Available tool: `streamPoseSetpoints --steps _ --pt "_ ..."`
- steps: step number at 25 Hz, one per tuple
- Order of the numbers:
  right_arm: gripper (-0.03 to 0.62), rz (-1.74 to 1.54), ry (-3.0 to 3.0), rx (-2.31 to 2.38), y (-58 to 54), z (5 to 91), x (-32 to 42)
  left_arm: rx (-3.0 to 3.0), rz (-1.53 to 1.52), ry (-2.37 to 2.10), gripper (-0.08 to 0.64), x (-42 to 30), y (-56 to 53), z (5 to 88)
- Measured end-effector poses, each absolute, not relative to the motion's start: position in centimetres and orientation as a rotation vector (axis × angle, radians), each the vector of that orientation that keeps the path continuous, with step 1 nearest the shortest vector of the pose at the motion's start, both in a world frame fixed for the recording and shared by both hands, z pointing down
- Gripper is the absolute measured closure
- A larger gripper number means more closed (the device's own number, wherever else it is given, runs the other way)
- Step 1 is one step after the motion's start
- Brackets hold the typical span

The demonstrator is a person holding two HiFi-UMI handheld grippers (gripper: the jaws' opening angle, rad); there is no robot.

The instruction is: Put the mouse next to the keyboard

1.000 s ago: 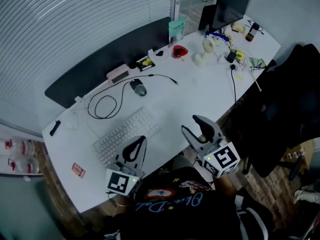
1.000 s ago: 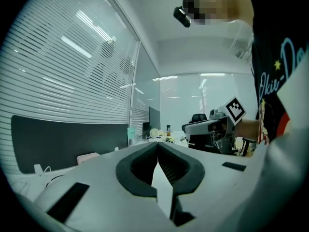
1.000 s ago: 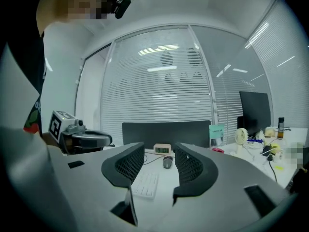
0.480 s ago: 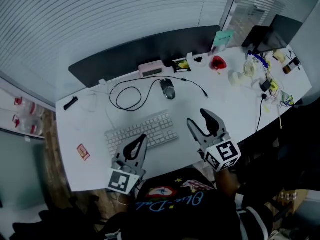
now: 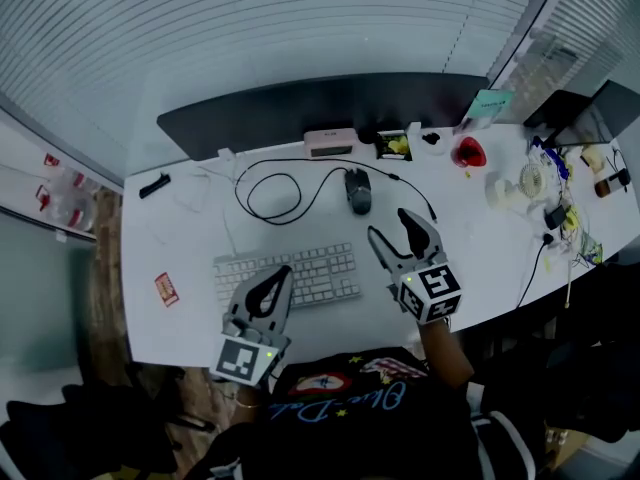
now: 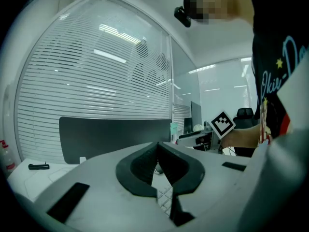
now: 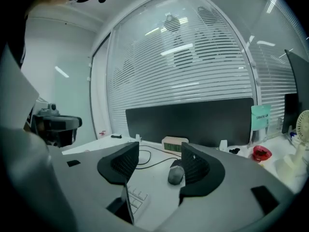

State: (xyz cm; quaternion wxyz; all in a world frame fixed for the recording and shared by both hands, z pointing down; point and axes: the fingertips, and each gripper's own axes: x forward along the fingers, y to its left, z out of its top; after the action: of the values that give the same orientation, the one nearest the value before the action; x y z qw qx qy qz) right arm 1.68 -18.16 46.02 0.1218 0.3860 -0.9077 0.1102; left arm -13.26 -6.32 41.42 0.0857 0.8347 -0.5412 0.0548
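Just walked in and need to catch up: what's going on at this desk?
A person holds a gripper in each hand above a white desk. The right gripper, empty, its jaws just opening wider, points toward the mouse, which lies untouched beyond the keyboard. The left gripper is shut and empty near the keyboard.

A dark panel [image 5: 300,108] lines the desk's [image 5: 470,238] back edge, with a clock [image 5: 330,142] and a red bowl [image 5: 467,153] just before it. A red card [image 5: 166,288] lies near the left edge.
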Motion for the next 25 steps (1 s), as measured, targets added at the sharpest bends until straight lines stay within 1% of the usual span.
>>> streamPoseSetpoints --steps 15,25 --pt "0.327 0.458 -2.501 1.126 -25.8 54.7 -1.1 2.352 0.243 -1.685 0.56 -15.7 -8.6 43.9" --pt "0.31 0.536 -2.352 1.123 -28.3 61.2 -2.9 2.326 0.27 -1.65 0.56 -16.9 -10.3 45.9"
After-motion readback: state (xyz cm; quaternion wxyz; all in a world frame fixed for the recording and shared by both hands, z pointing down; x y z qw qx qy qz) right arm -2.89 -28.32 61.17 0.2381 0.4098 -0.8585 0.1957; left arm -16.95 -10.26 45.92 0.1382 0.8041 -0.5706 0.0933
